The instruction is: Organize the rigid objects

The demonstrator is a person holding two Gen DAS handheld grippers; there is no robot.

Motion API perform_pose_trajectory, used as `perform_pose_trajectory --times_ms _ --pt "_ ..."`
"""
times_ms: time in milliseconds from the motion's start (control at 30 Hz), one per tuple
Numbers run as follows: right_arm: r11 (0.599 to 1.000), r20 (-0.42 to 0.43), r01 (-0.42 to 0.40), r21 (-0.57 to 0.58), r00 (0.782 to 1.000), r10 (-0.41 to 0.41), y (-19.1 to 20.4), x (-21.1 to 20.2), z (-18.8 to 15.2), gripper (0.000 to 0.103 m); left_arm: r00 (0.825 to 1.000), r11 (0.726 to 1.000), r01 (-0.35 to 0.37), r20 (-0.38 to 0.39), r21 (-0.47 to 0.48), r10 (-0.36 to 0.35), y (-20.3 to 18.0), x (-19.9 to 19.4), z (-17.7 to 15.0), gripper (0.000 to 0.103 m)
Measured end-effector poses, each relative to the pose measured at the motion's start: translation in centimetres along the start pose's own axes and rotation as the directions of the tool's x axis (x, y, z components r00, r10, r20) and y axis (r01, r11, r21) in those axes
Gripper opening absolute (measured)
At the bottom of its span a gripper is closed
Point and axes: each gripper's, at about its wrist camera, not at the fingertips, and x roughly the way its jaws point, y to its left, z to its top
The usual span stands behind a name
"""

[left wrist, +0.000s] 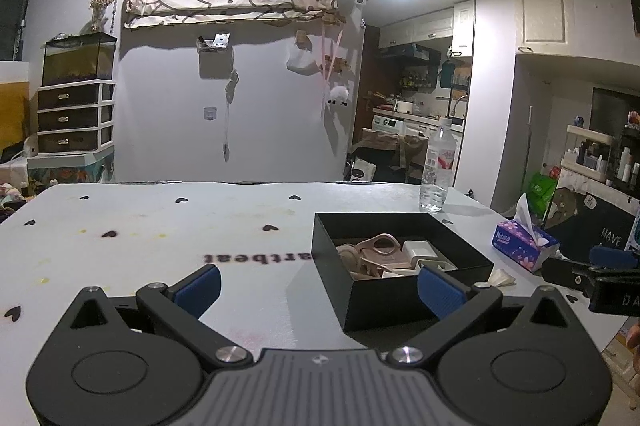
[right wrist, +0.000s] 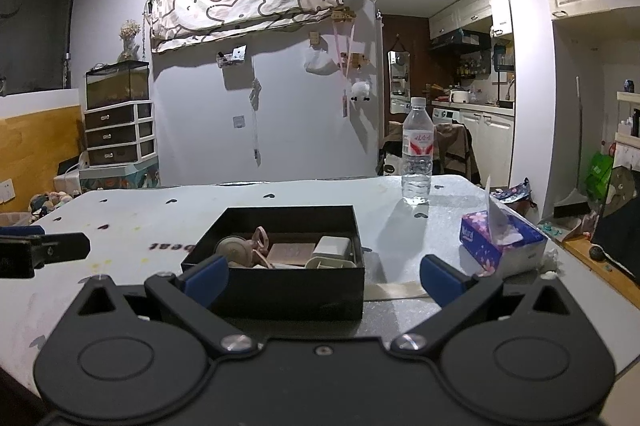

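Both grippers hang level over the near table edge with nothing in them: the left gripper (left wrist: 318, 290) has its blue pads spread wide over bare tabletop, and the right gripper (right wrist: 324, 280) stands fully spread too, its pads framing the near wall of the black box (right wrist: 280, 290) without touching it. The rigid pieces, a pink ring-handled item (right wrist: 260, 238), a round beige disc (right wrist: 234, 248), a tan square block (right wrist: 290, 252) and a white charger-like block (right wrist: 332, 246), already lie packed inside the box, so the sorting looks nearly or fully done. From the box, a water bottle (right wrist: 417, 153) stands at one o'clock, a tissue box (right wrist: 500, 242) at three o'clock, a strip of tape-like material (right wrist: 400, 290) at four; none blocks access.
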Motion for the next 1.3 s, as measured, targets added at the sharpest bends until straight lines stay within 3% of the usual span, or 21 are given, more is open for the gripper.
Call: perform_pose_trajectory --times_ms 1300 --pt "1.0 -0.013 -0.014 0.006 1.0 0.014 -0.28 0.12 -0.4 0.103 1.0 1.0 -0.01 0.009 0.028 0.01 -0.51 -0.2 0.22 0.103"
